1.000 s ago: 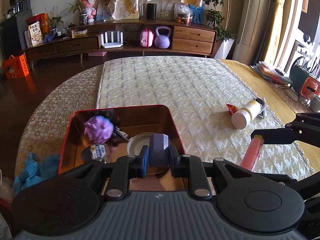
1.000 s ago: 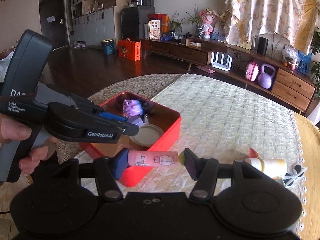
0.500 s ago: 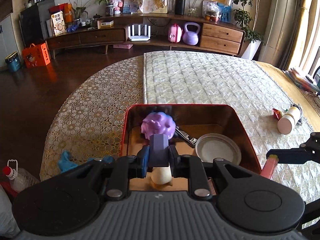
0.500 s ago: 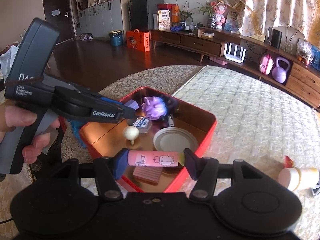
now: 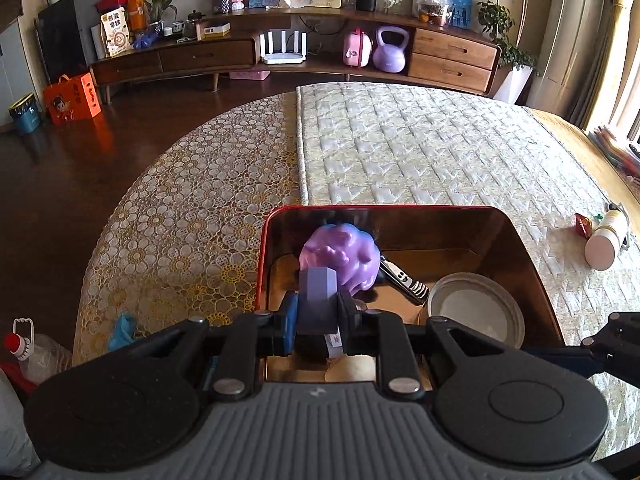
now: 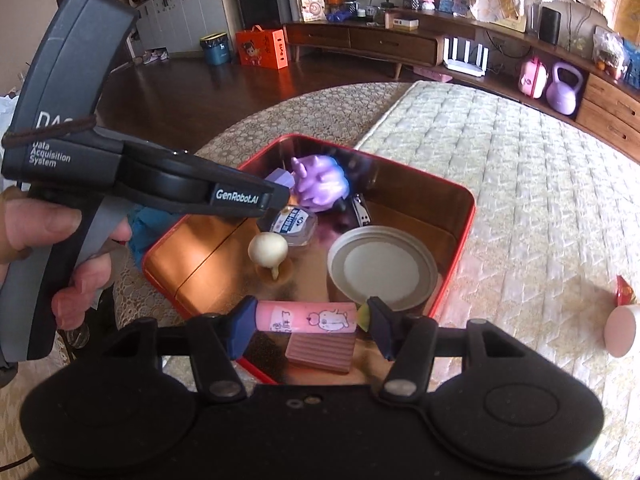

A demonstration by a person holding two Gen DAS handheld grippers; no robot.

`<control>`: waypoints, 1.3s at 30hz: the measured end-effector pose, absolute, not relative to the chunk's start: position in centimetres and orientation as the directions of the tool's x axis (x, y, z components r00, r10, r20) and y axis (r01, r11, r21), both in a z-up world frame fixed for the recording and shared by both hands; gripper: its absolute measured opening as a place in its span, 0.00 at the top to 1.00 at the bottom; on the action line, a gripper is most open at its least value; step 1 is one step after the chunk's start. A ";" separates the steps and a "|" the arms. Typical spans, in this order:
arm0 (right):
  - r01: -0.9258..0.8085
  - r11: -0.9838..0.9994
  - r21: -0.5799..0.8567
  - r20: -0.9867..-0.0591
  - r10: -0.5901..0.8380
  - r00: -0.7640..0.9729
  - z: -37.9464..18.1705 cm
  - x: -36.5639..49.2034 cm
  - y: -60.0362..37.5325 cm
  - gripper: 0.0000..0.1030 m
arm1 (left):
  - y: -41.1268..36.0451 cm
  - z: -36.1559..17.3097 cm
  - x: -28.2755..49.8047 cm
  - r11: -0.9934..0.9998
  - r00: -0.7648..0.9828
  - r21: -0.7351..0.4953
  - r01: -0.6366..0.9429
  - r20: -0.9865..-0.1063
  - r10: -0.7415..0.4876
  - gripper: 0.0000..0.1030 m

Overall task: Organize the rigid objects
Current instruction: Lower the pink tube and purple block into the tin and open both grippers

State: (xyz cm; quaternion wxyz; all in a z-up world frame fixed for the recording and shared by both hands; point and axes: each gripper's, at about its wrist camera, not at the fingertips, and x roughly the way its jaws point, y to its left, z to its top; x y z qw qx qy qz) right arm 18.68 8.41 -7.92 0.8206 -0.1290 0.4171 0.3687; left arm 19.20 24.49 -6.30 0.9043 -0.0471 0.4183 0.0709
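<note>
A red tin box (image 5: 516, 236) (image 6: 466, 216) with a shiny copper inside stands on the table. In it lie a purple spiky toy (image 5: 344, 254) (image 6: 320, 184), a round white lid (image 5: 476, 312) (image 6: 384, 268), a nail clipper (image 5: 404, 278), a cream knob (image 6: 267, 249), a small labelled jar (image 6: 289, 222) and a ribbed brown block (image 6: 322, 350). My left gripper (image 5: 316, 316) (image 6: 276, 194) is shut on a lilac hexagonal block (image 5: 318, 296) above the box's left part. My right gripper (image 6: 306, 324) is shut on a pink tube (image 6: 306, 318) held crosswise over the box's near edge.
A cream bottle (image 5: 604, 240) (image 6: 620, 330) lies on the quilted mat (image 5: 420, 152) right of the box, with a red wrapper (image 5: 582, 225) beside it. A hand (image 6: 44, 240) holds the left gripper. A blue cloth (image 5: 122, 328) hangs at the table's left edge.
Both grippers have moved over the red box and sunk toward it, each still holding its object. The box now fills more of both views.
</note>
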 end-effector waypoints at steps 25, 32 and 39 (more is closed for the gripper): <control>-0.706 0.701 0.104 -0.777 0.500 0.382 -8.0 18.1 8.2 0.38 | 24.2 -7.3 20.0 0.981 0.591 -0.037 -0.191 -0.803 0.085 0.80; -0.709 0.697 0.109 -0.763 0.516 0.390 -7.1 17.5 7.6 0.36 | 24.2 -7.1 19.3 0.975 0.588 -0.061 -0.212 -0.805 0.077 0.74; -0.722 0.683 0.110 -0.741 0.540 0.398 -5.6 16.4 6.9 0.28 | 23.6 -5.8 17.9 0.976 0.617 -0.085 -0.203 -0.785 0.060 0.43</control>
